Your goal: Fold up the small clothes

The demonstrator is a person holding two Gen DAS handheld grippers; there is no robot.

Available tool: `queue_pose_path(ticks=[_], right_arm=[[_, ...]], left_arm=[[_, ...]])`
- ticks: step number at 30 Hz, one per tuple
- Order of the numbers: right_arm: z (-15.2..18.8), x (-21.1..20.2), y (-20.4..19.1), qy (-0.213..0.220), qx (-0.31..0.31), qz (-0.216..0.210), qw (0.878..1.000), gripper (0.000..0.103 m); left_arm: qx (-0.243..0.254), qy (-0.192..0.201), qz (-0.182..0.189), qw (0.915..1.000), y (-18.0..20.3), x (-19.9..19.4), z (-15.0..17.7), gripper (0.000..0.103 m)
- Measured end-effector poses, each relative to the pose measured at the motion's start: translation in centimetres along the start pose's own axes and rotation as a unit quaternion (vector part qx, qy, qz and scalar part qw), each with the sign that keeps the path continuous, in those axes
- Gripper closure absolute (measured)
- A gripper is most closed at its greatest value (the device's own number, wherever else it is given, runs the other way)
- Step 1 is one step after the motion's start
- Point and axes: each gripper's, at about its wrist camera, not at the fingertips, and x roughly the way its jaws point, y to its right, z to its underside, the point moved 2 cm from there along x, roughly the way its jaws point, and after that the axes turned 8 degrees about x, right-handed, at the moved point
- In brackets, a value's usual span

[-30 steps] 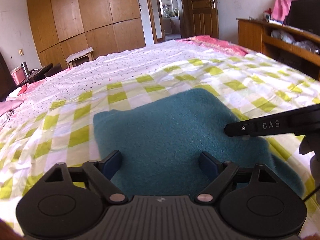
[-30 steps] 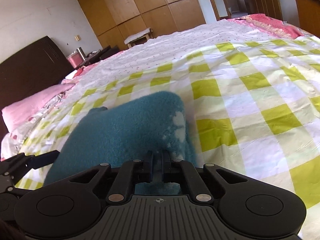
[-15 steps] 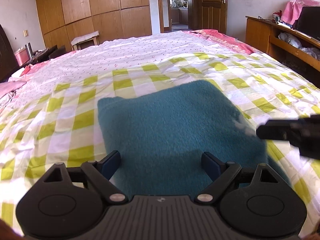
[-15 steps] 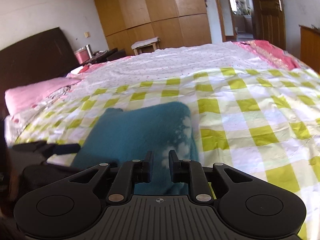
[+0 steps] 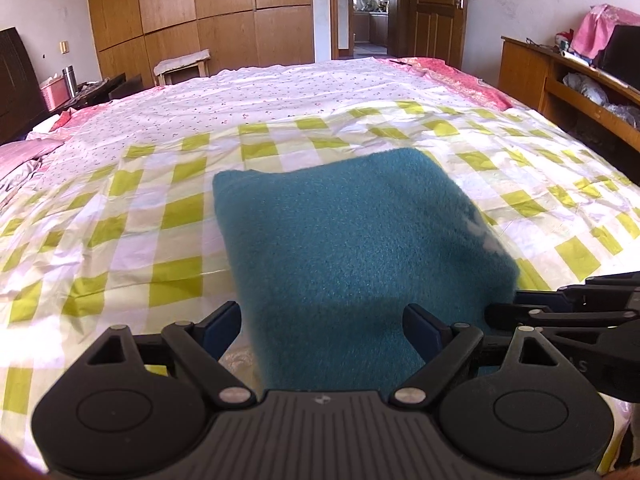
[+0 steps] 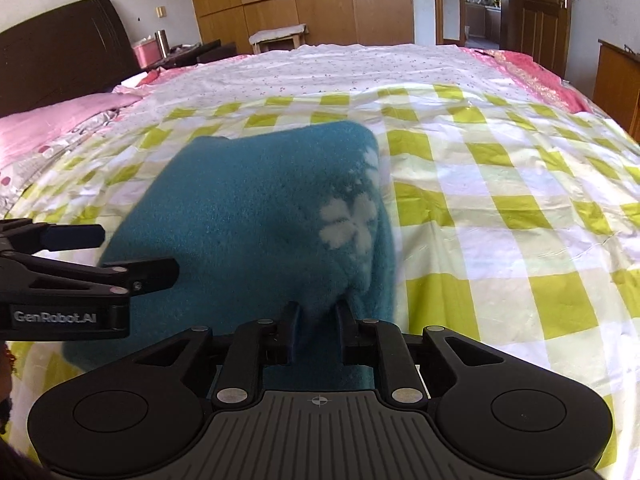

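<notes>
A folded teal fleece garment (image 5: 352, 232) with white flower marks (image 6: 348, 224) lies flat on the green-checked sheet (image 5: 160, 216). My left gripper (image 5: 320, 320) hovers over the garment's near edge, jaws wide open, nothing gripped; the right wrist view shows it at the left (image 6: 128, 254). My right gripper (image 6: 318, 320) sits at the garment's near right corner. Its jaws stand a narrow gap apart and are closing, with teal fabric showing in the gap but no pad visibly pressing it. It also shows at the left wrist view's right edge (image 5: 516, 308).
The bed sheet (image 6: 500, 208) spreads wide to the right and beyond the garment. A dark headboard (image 6: 60, 48) and pink pillow (image 6: 48, 120) are far left. A wooden shelf unit (image 5: 580, 80) stands right of the bed, wardrobes (image 5: 200, 20) and a stool (image 5: 182, 64) behind.
Both grippers drew back toward the garment's near edge. The right jaws went from shut to slightly parted, and the right gripper slid off the garment's right side to its near corner.
</notes>
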Motion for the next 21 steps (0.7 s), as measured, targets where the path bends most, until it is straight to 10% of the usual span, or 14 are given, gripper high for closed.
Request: queue_pose_path(ticks=[21], right_arm=[[0.6, -2.3, -1.4, 0.007, -0.001, 0.022, 1.0, 0.078]], left_arm=[[-0.033, 0.012, 0.002, 0.9994, -0.8, -3.3, 2.2, 0.009]])
